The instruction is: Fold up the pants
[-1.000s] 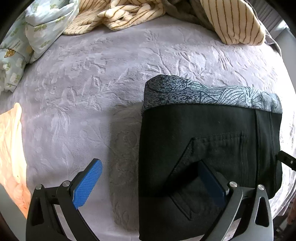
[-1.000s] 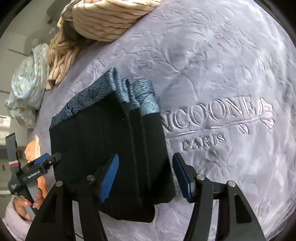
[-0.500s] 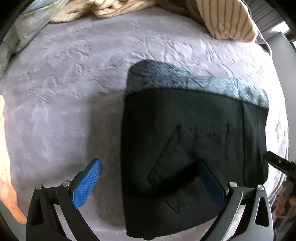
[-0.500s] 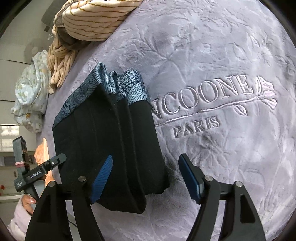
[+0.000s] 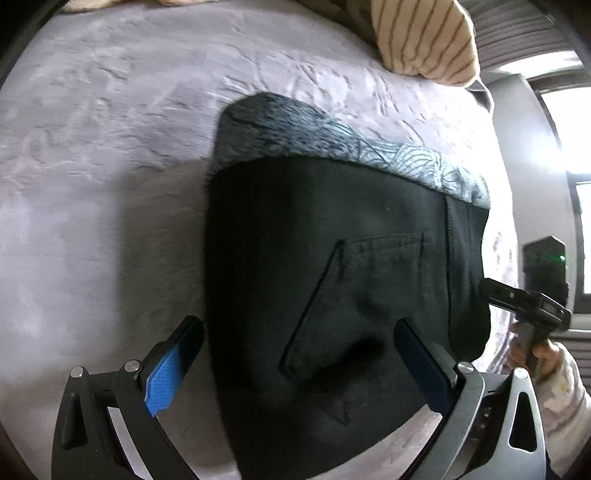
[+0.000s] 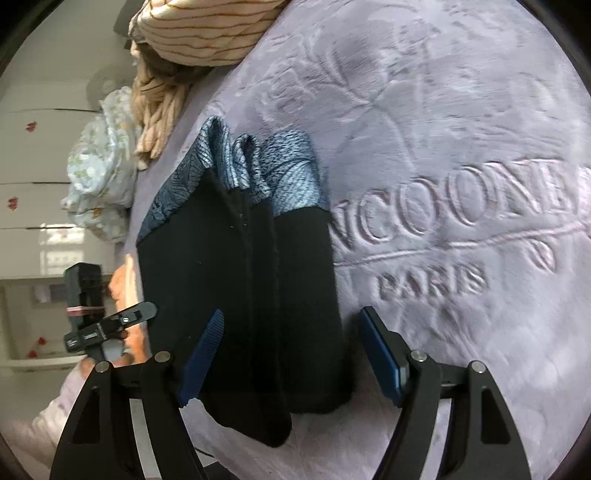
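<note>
Both grippers are held with jaws spread, gripping nothing. The folded pants (image 5: pixel 332 280) are laid on the lavender blanket (image 6: pixel 461 147); the left gripper (image 5: pixel 299 363) is poised over their near edge, the right gripper (image 6: pixel 291 350) over their other side. Striped bedding (image 6: pixel 207 33) is bunched beyond.

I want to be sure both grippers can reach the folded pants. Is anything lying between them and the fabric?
Nothing visible does. The left gripper and right gripper both hang open directly over the black pants.
</note>
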